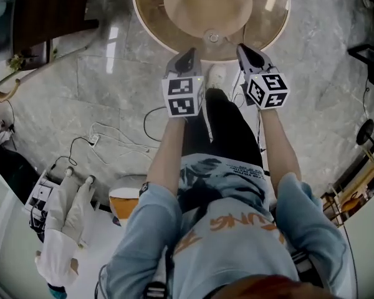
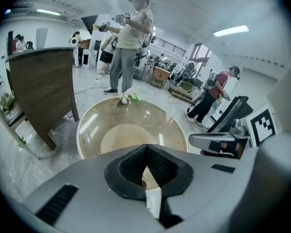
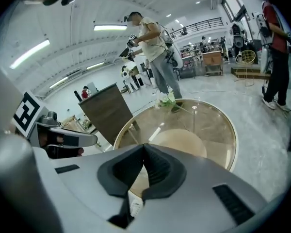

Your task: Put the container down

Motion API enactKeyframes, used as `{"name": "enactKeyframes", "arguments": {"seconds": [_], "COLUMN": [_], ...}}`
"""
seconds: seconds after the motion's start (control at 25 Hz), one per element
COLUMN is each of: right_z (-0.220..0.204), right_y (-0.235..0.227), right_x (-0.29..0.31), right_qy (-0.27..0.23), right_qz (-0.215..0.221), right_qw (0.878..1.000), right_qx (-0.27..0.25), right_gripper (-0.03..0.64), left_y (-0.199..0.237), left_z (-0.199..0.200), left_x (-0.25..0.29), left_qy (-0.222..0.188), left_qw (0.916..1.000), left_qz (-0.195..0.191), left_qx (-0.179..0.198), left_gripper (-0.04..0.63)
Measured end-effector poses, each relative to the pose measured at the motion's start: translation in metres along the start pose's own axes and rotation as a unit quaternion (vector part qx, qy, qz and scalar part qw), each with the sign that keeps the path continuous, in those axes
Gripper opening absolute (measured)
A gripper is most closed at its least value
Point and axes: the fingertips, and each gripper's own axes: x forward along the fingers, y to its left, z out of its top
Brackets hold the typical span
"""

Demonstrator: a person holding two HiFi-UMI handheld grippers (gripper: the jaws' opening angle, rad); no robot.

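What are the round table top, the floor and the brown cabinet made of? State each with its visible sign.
Round table top: likely tinted glass, glossy; the tan base shows through and lights reflect on it. Floor: polished grey stone or marble-look tile; veining, joints, sheen. Brown cabinet: wood or wood-look laminate, matte; grain streaks.

My left gripper [image 2: 145,148] has its jaws pressed together, empty — beyond them a round glass desk [image 2: 94,125], the right gripper [image 2: 203,141] alongside at right.
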Motion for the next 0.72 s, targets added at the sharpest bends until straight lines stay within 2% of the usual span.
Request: {"name": "enactKeyframes", "arguments": {"seconds": [0.28,0.4,0.56,0.64,0.72], "right_z": [0.088,0.134,0.199,0.227,0.254], "right_y": [0.01,0.019,0.034,0.039,0.042], "right_x": [-0.07,-0.106,-0.148,-0.172,-0.196], "right_qy": [-0.054,-0.092,-0.159,-0.19,-0.219], "right_qz": [-0.004,-0.011,-0.032,-0.051,-0.071], "right_qw": [0.998,0.996,0.987,0.98,0.973], "right_qx": [-0.029,-0.013,-0.004,-0.01,-0.019], "right_gripper": [0.012,0.012,0.012,0.012,0.012], "left_y": [-0.057,-0.074,-0.089,-0.104,-0.119], "left_z": [0.097,0.152,0.207,0.227,0.244], "left_x": [-0.058,-0.098,-0.155,-0.179,-0.198], "left_qy": [-0.093,-0.149,-0.222,-0.248,-0.267], "left_qw": [0.9948,0.9883,0.9744,0.9686,0.9634], "left_qz": [-0.041,-0.032,-0.003,0.005,0.011], "left_qx": [-0.004,-0.014,-0.032,-0.013,0.025], "left_gripper": [0.025,0.025,0.025,0.025,0.025]}}
